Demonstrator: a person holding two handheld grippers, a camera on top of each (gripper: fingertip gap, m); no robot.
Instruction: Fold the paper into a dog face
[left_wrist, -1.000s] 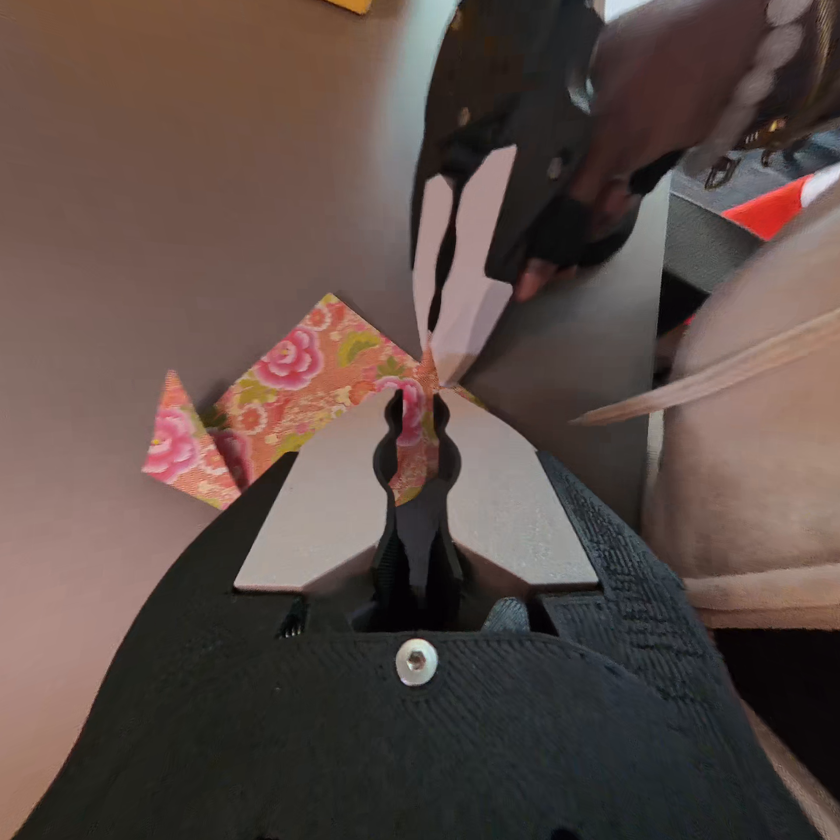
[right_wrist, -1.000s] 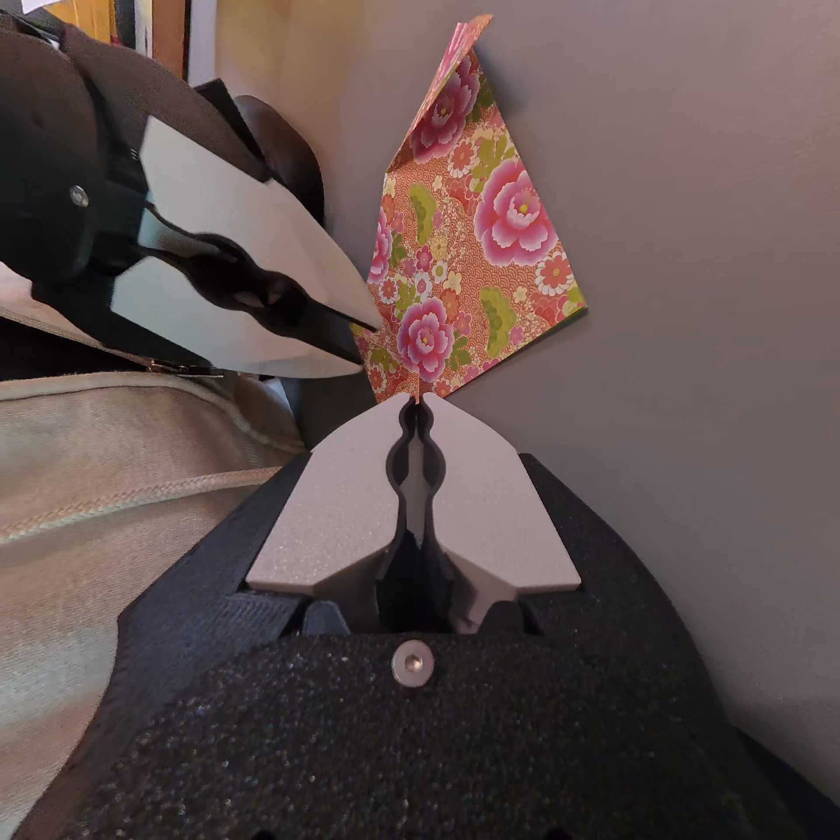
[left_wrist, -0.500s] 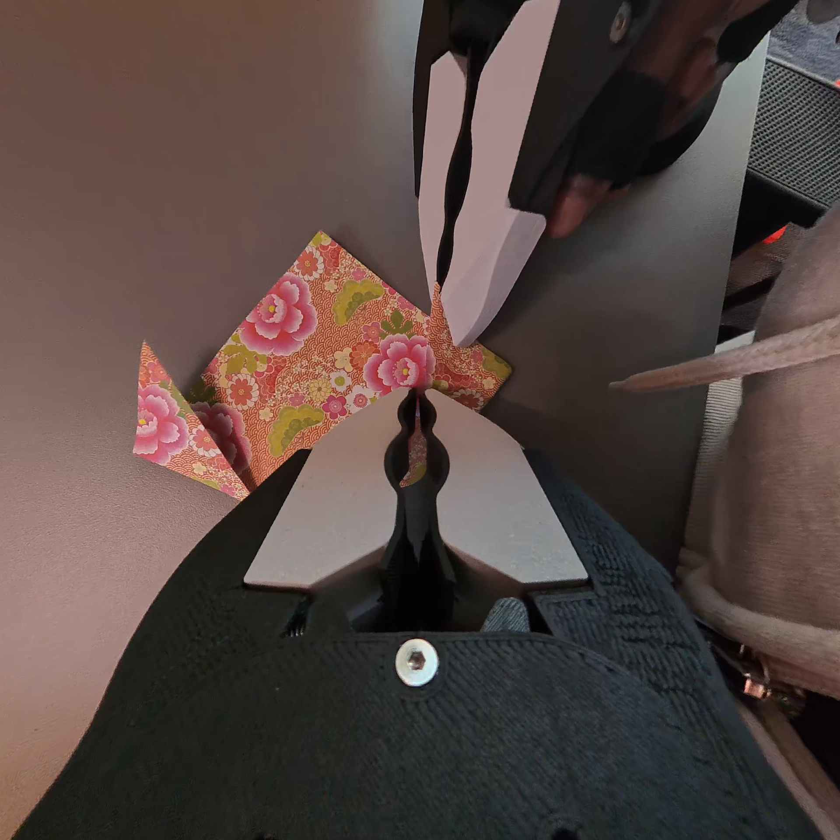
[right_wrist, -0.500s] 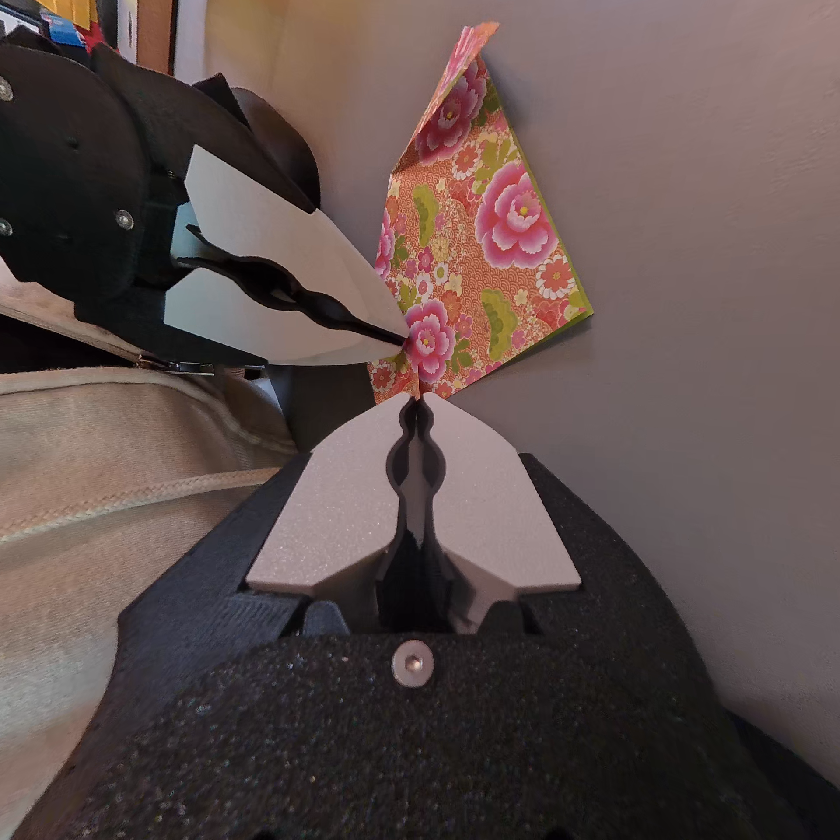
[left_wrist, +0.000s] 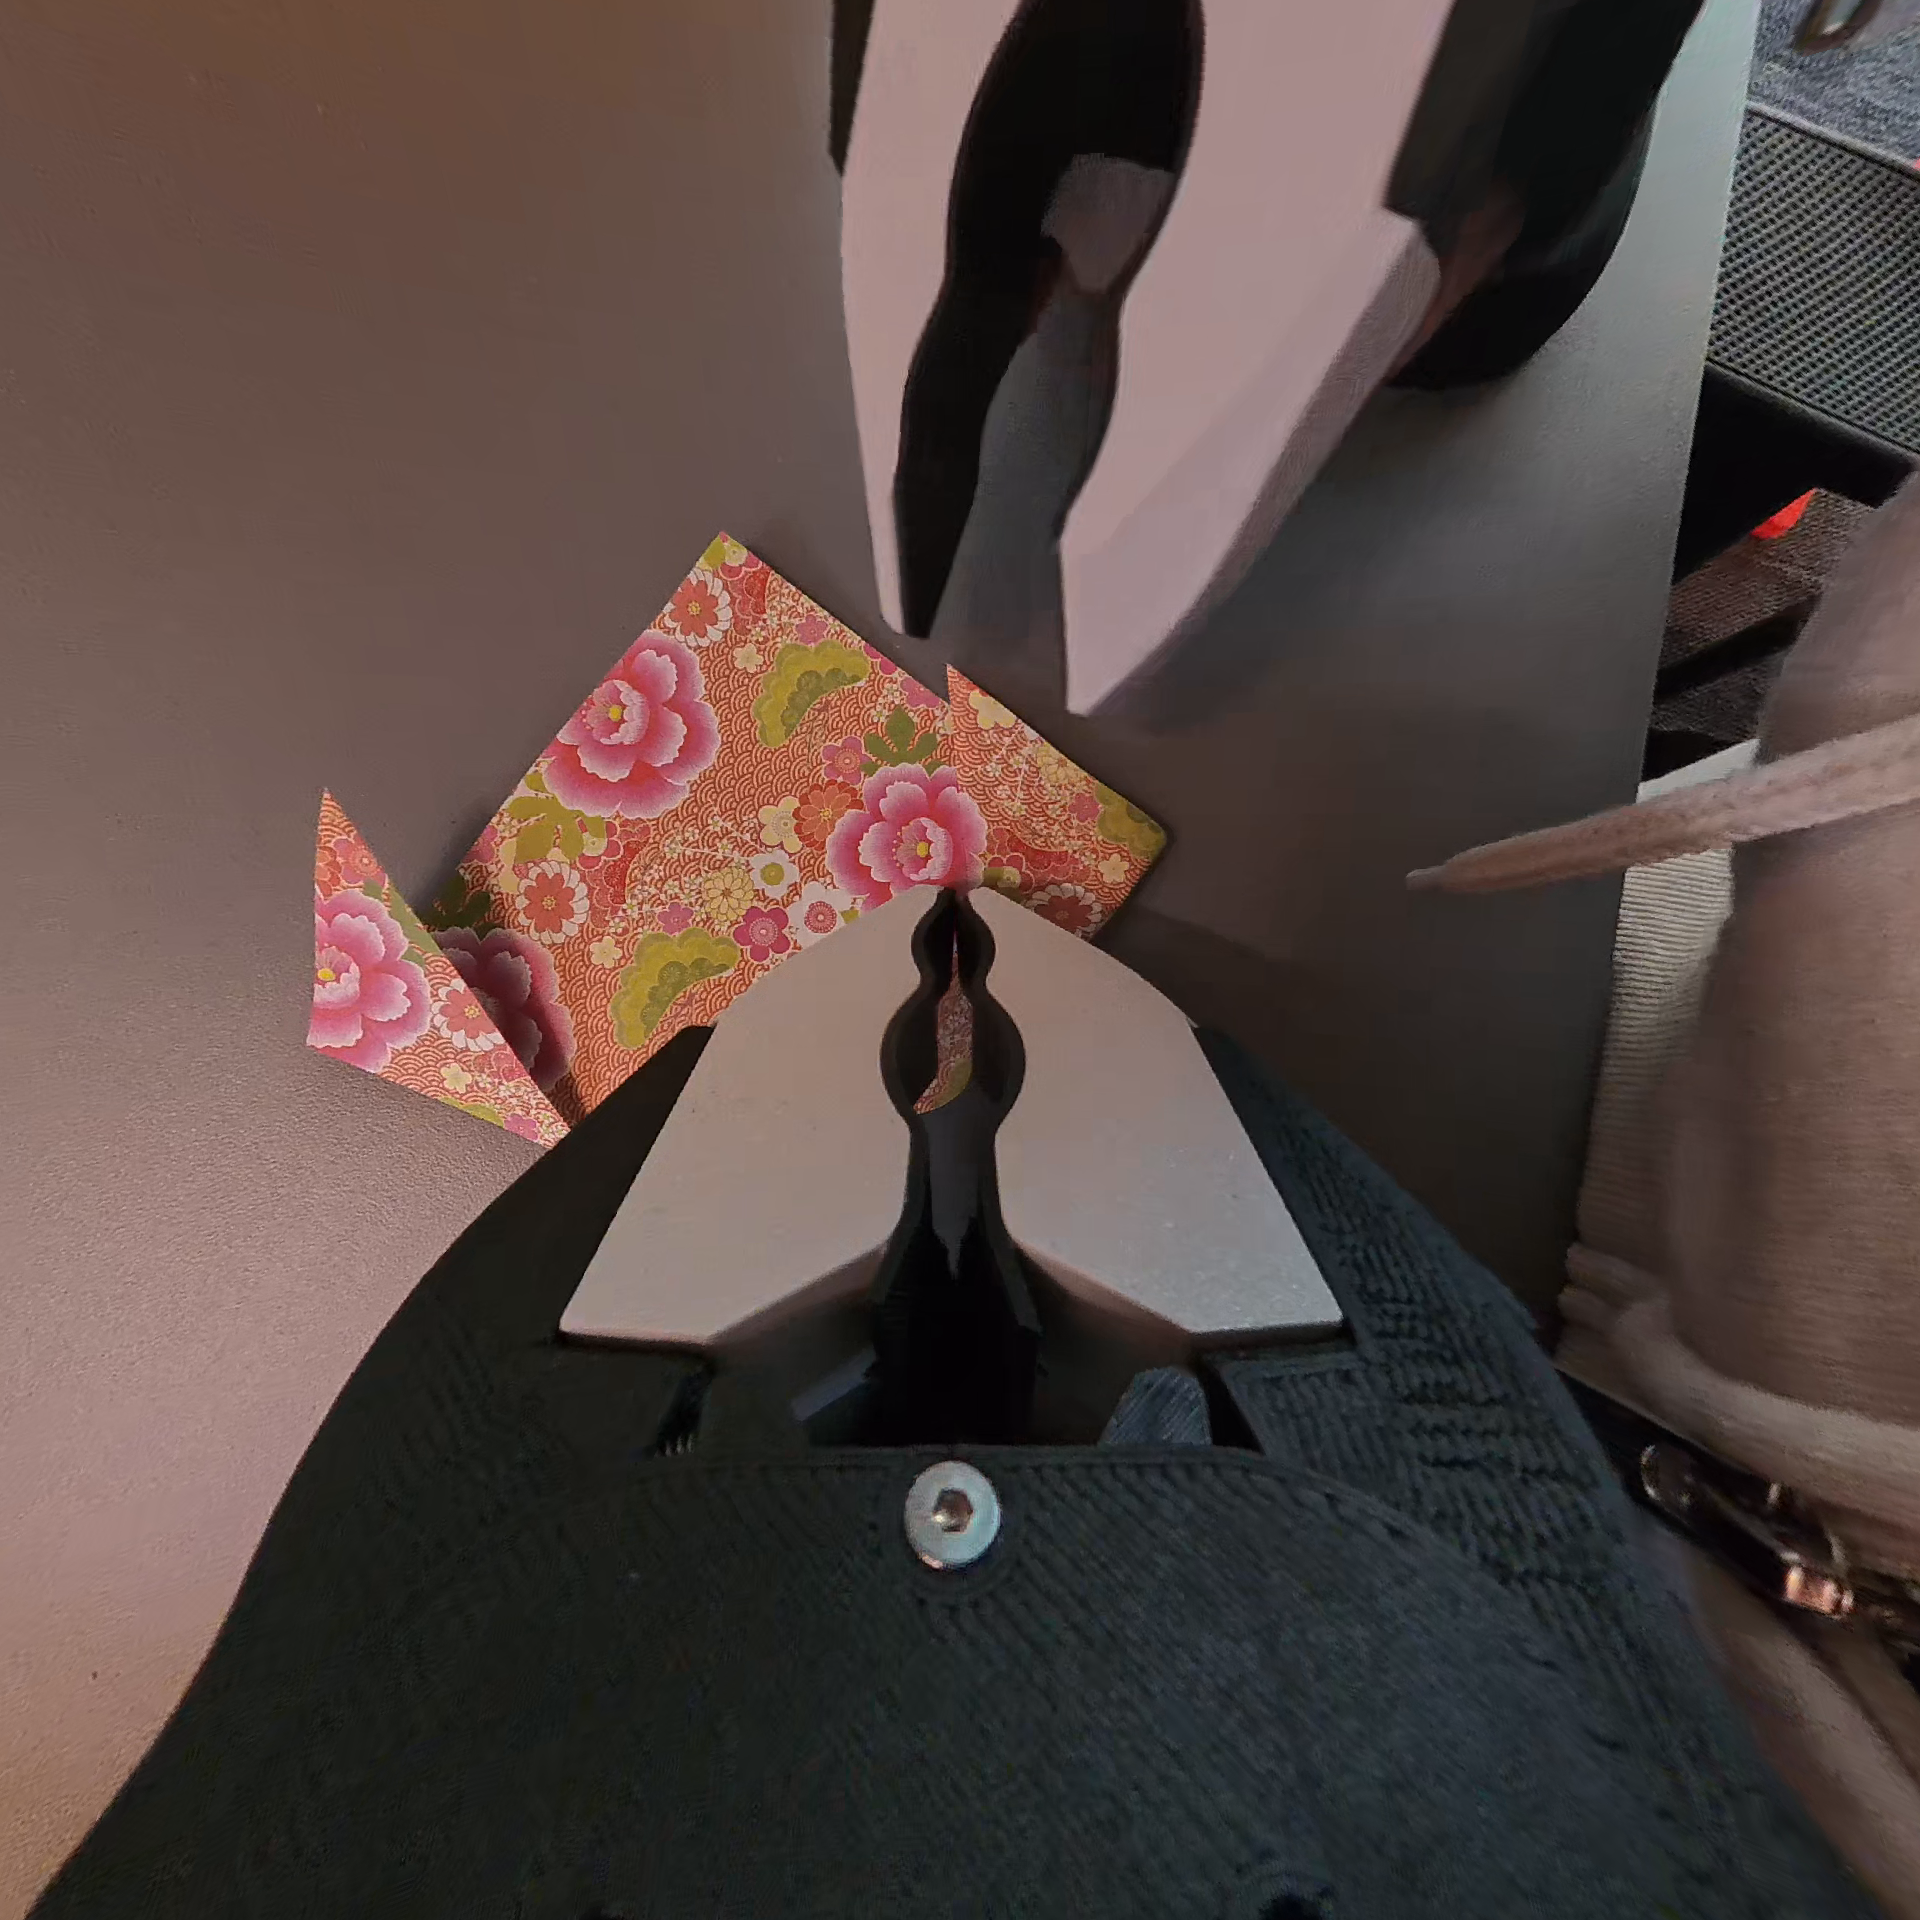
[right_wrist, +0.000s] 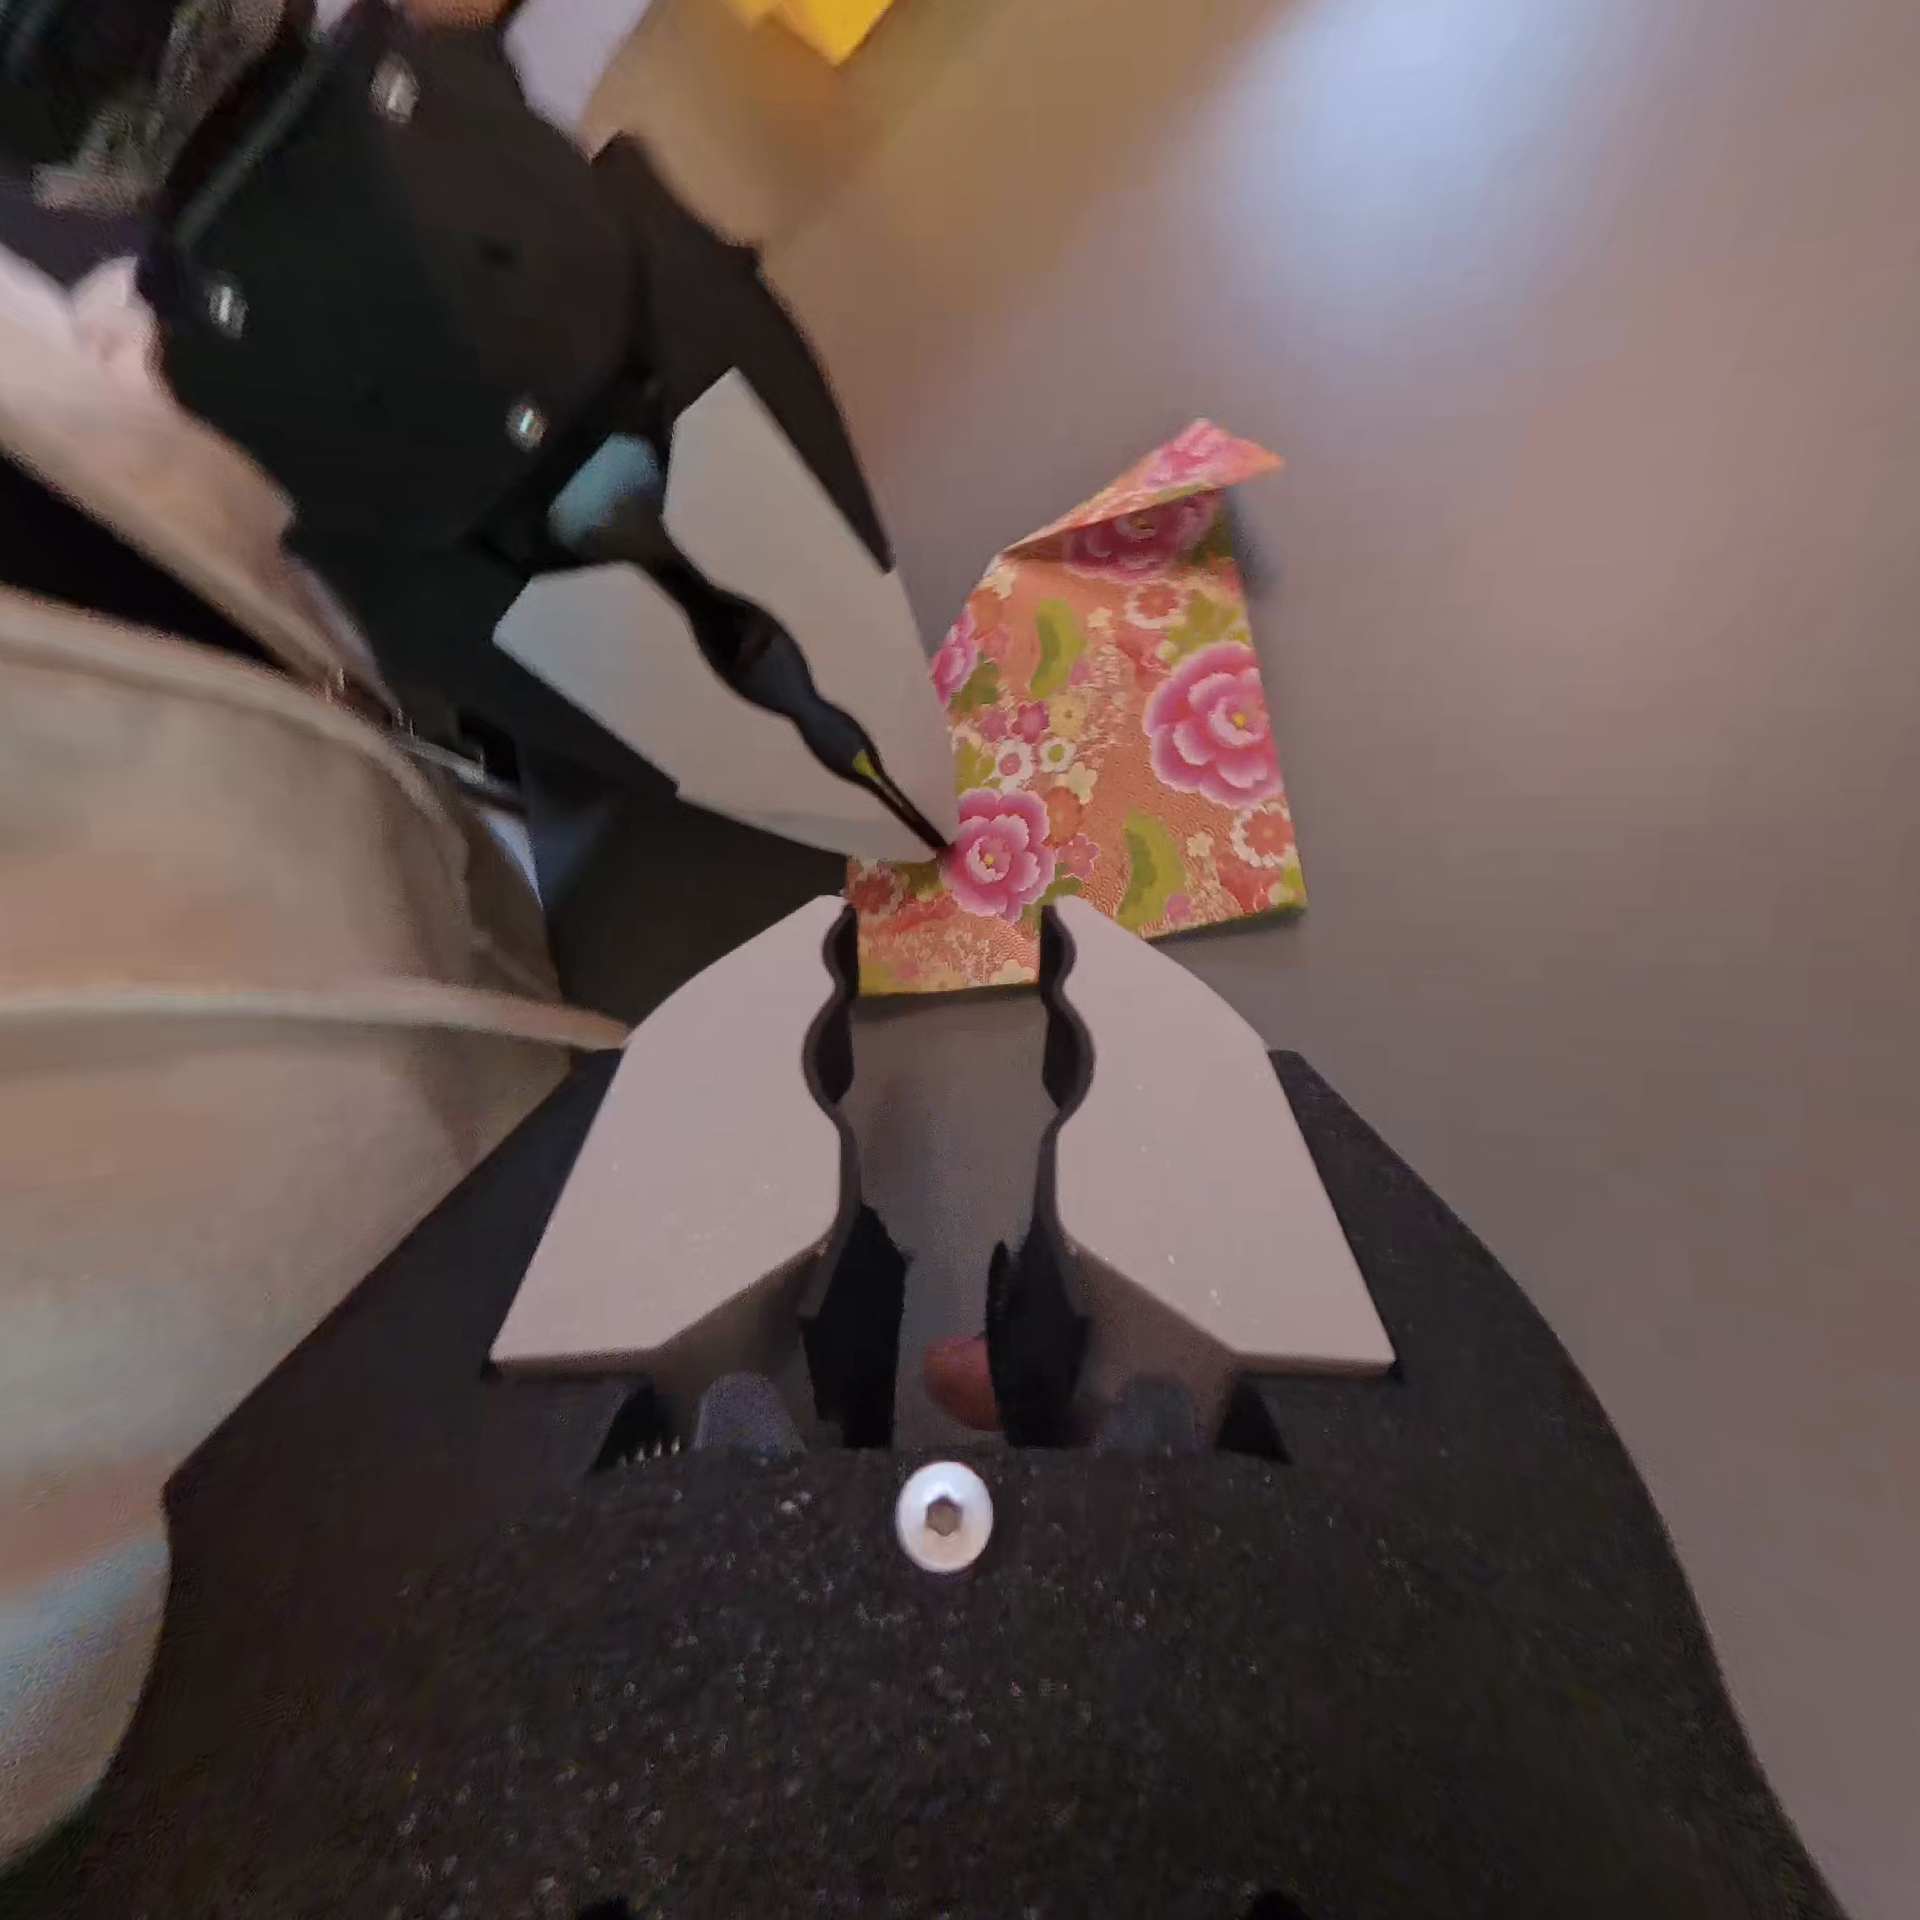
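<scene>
Floral paper halfway folded, no writing anywhere we can spot.

Our left tongs (left_wrist: 951, 914) pinch the pink flower-print origami paper (left_wrist: 727, 831) lying on the grey desk (left_wrist: 312, 416); our right tongs (right_wrist: 948, 925) gape empty just beside it, beige sleeve (right_wrist: 208, 831) nearby.

A plain grey table (left_wrist: 312, 416) runs under everything. At its edge sits a person in a beige garment (right_wrist: 208, 852), a drawstring (left_wrist: 1714, 810) across it — and something yellow (right_wrist: 821, 21) lies at the far end, cut off.
</scene>
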